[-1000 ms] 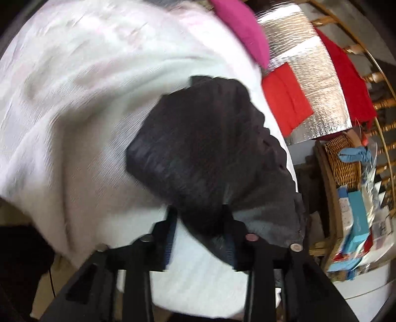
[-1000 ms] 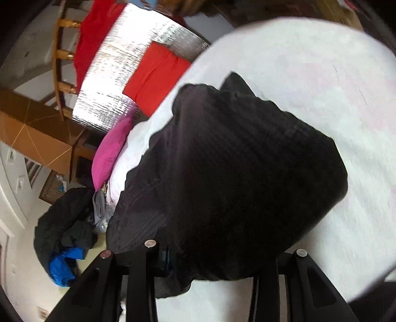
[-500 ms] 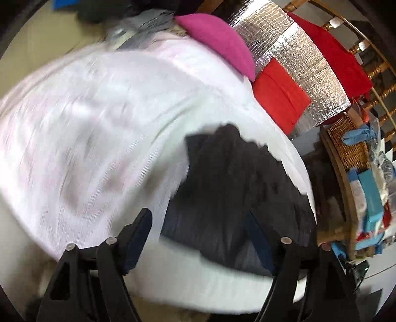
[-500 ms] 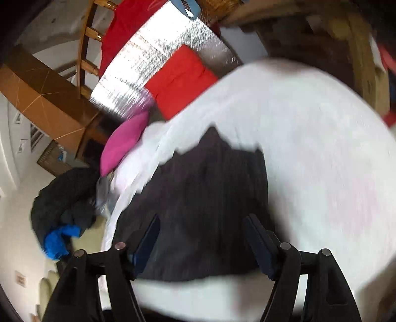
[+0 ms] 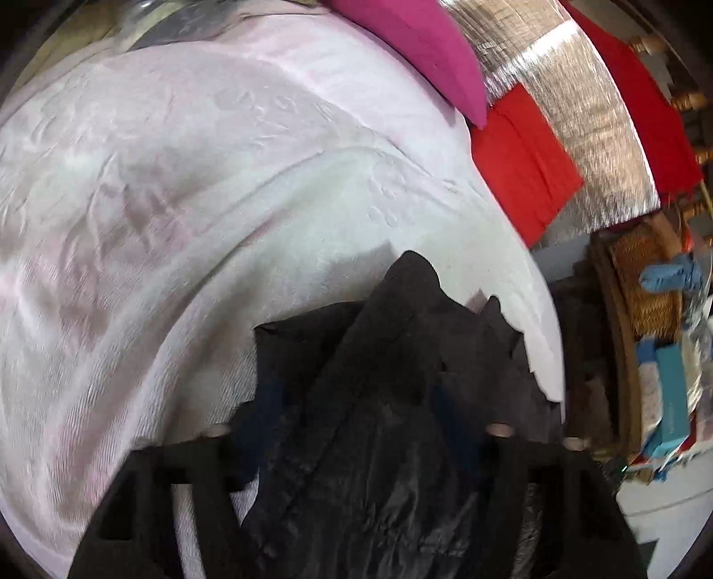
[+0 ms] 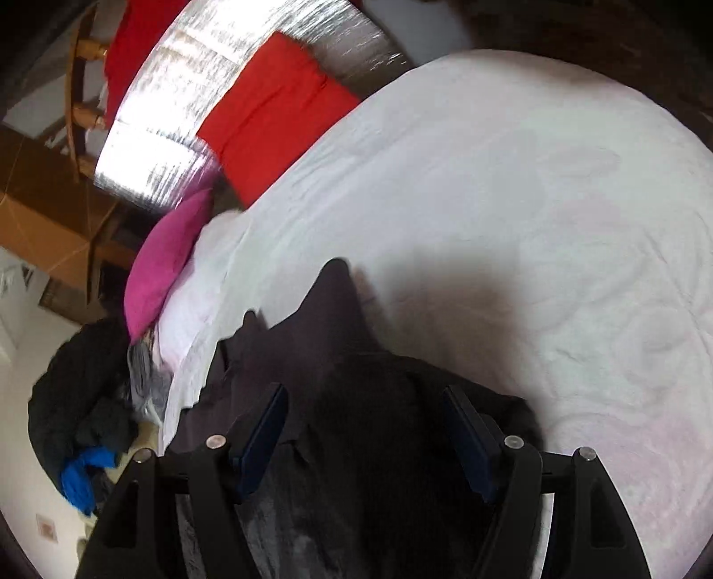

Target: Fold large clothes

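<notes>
Half a second ago both grippers hung above the bed with their jaws wide apart, and the dark garment (image 5: 401, 356) lay flat below them, released. Now both views are much closer to the cloth, so the grippers have come down to it again. A second ago each gripper was pinching a fold of this same cloth, so the sequence is: hold, let go, reach again.

In the left wrist view, the left gripper (image 5: 356, 409) has its jaws spread, and a raised ridge of the dark garment stands between them and partly covers them. The fingers are hard to see under the cloth; I judge they are not yet pressed together. In the right wrist view, the right gripper (image 6: 365, 423) is also spread, with both blue pads (image 6: 263, 427) clearly visible and apart, and a hump of the dark cloth rises between them.

The dark garment lies at the near edge of the bed (image 5: 178, 178), on the white bedspread, with a pointed corner directed to the far side. Far from it are a pink pillow (image 5: 414, 40) and a red cushion (image 5: 521, 165), well apart from the cloth. On the floor to the left, in the right wrist view, is a pile of other clothes (image 6: 80, 409).

For the task this seems to mean that one fold is finished and a new grasp is prepared for the next fold
</notes>
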### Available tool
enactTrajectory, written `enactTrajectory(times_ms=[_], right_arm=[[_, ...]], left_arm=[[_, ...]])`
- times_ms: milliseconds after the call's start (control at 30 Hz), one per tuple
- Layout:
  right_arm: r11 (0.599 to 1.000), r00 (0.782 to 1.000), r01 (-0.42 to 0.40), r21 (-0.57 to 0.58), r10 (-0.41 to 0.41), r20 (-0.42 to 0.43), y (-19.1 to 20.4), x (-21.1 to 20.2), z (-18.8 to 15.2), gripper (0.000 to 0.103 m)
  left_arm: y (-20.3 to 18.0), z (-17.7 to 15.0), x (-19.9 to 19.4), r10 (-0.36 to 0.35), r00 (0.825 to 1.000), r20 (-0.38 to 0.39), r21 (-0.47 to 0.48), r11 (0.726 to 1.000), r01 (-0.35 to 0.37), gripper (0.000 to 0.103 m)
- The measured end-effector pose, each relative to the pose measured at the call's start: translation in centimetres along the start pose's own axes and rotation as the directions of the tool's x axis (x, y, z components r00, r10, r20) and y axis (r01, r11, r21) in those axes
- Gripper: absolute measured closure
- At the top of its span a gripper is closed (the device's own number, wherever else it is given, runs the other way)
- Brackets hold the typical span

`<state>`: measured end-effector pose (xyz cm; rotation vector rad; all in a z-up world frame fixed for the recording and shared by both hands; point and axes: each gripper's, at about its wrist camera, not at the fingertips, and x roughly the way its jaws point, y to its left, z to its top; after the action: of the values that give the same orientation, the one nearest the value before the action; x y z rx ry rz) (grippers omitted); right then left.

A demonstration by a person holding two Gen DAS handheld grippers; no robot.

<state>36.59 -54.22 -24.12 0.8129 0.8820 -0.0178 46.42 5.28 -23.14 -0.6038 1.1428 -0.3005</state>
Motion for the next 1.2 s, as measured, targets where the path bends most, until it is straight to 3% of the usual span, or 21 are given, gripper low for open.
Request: enactTrajectory(times_ms=[100, 200, 400, 500, 567, 667, 767, 833, 867, 900, 933, 1033, 1100, 1200], right_arm=[[0.993, 0.997, 0.07, -0.094, -0.072, -0.014, 1.9, 1.1, -0.4, 0.065], [0.956, 0.981, 0.192, -0.222, -0.189, 0.036, 4.4, 0.9, -1.3, 0.077], [0.909, 0.945, 0.295, -0.294, -0.232, 0.232, 7.9, -1.3, -1.3, 0.083], [0.911, 0.933, 0.312, -0.27, -0.239, 0.27, 8.1, -0.6, -0.3, 0.083], [0.91, 0.93, 0.33, -0.251, -0.268, 0.252, 7.4, 0.9, 0.6, 0.083], [0.931, 0.948, 0.31, -0.194, -0.286, 0.141, 5.4, 4.6, 1.2, 0.082], [0.964, 0.971, 0.23, -0.133, -0.217, 0.104, 4.1, 3.7, 1.3, 0.078], [0.986, 0.987, 0.149, -0.08, -0.143, 0.078, 3.4, 2.2, 1.2, 0.071], [0.992, 0.992, 0.113, -0.055, -0.109, 0.065, 3.1, 1.3, 1.0, 0.065], [0.997, 0.996, 0.076, -0.031, -0.074, 0.056, 2.6, 0.3, 0.8, 0.036], [0.999, 0.998, 0.042, -0.015, -0.041, 0.057, 2.3, -0.4, 0.5, 0.015], [0.999, 0.994, -0.04, 0.004, 0.04, 0.105, 1.3, -3.7, -0.6, 0.014], [0.998, 0.994, -0.064, -0.004, 0.064, 0.086, 0.1, -5.3, -1.3, 0.014], [0.997, 0.997, -0.064, 0.038, 0.062, 0.054, -2.6, -6.7, -2.1, 0.014]], left_arm=[[-1.5, -0.1, 0.9, 0.04, 0.999, 0.01, 0.057, 0.998, -0.04, 0.065], [-2.4, -0.2, 1.2, 0.053, 0.998, 0.027, 0.11, 0.992, -0.055, 0.083], [-4.4, 0.5, 0.3, 0.022, 0.991, 0.131, 0.164, 0.986, -0.044, 0.09], [-5.0, 1.1, 0.3, 0.034, 0.983, 0.178, 0.176, 0.982, -0.066, 0.09], [-4.6, 1.3, 1.8, 0.091, 0.984, 0.154, 0.169, 0.979, -0.117, 0.09], [-3.1, 1.3, 3.5, 0.123, 0.989, 0.077, 0.122, 0.984, -0.132, 0.084], [-2.4, 1.3, 2.5, 0.099, 0.994, 0.05, 0.082, 0.991, -0.103, 0.07], [-2.0, 1.0, 0.8, 0.072, 0.997, 0.042, 0.076, 0.994, -0.075, 0.046], [-1.7, 0.8, -0.2, 0.059, 0.997, 0.049, 0.07, 0.996, -0.062, 0.039], [-1.6, 0.7, -0.8, 0.056, 0.997, 0.056, 0.066, 0.996, -0.059, 0.03], [-1.2, 0.3, -2.1, 0.048, 0.996, 0.069, 0.069, 0.996, -0.053, 0.029], [0.0, -0.4, -3.9, 0.024, 0.998, 0.059, 0.1, 0.995, -0.03, 0.025], [0.7, -0.6, -3.9, 0.016, 1.0, 0.027, 0.106, 0.994, -0.019, 0.023], [2.7, -0.5, -3.8, -0.053, 0.998, -0.04, 0.07, 0.996, 0.056, 0.023]])
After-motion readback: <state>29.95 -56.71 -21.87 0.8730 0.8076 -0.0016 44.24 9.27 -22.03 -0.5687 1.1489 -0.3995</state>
